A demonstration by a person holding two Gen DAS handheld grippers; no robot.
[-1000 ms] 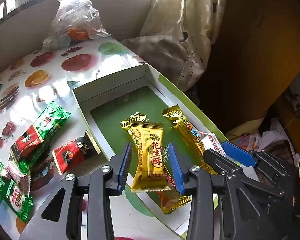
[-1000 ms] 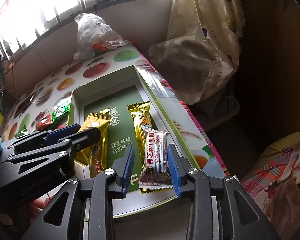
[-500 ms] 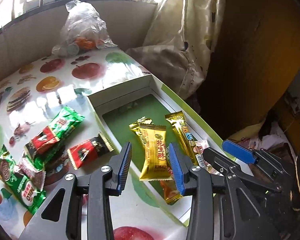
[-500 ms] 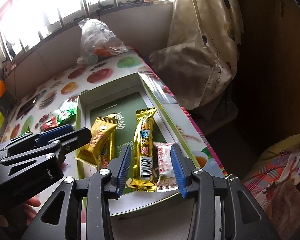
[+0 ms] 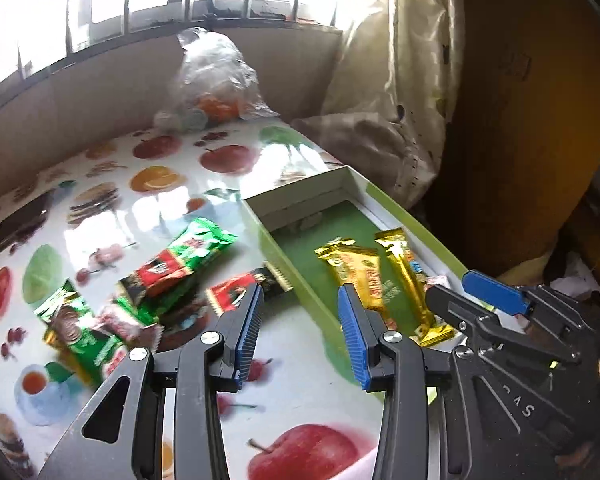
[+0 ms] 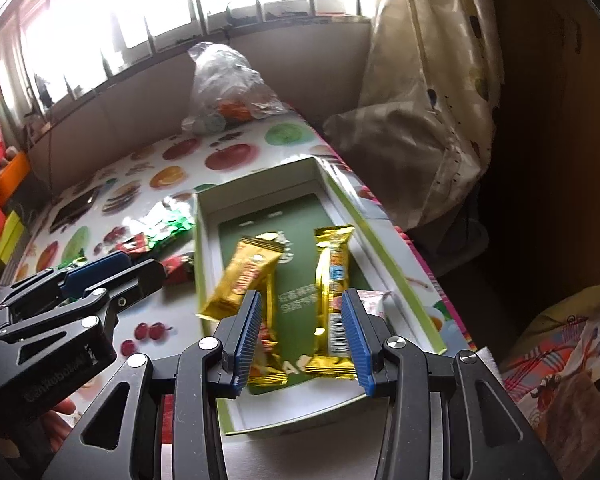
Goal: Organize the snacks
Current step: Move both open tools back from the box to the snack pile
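My left gripper (image 5: 302, 334) is open with nothing between its fingers, above the fruit-print table just left of the green box (image 5: 290, 278). Over the near end of the box (image 6: 300, 418) my right gripper (image 6: 302, 336) is open and holds nothing. In the box lie a gold pack (image 5: 356, 276) (image 6: 244, 280), a long gold bar (image 5: 410, 280) (image 6: 332, 280) and a pink-white pack (image 6: 374, 300). Green packs (image 5: 188, 252) and a red-black pack (image 5: 240, 290) lie loose on the table to the left.
A clear plastic bag (image 5: 216, 80) (image 6: 228, 80) sits at the table's far end by the window wall. A pale curtain bundle (image 5: 380, 140) hangs beyond the table's right edge. A dark flat object (image 5: 20, 220) lies at the far left.
My left gripper drew back left and up out of the box, leaving the gold pack lying inside. The right gripper rose and widened a little; the pink-white pack is no longer between its fingers.
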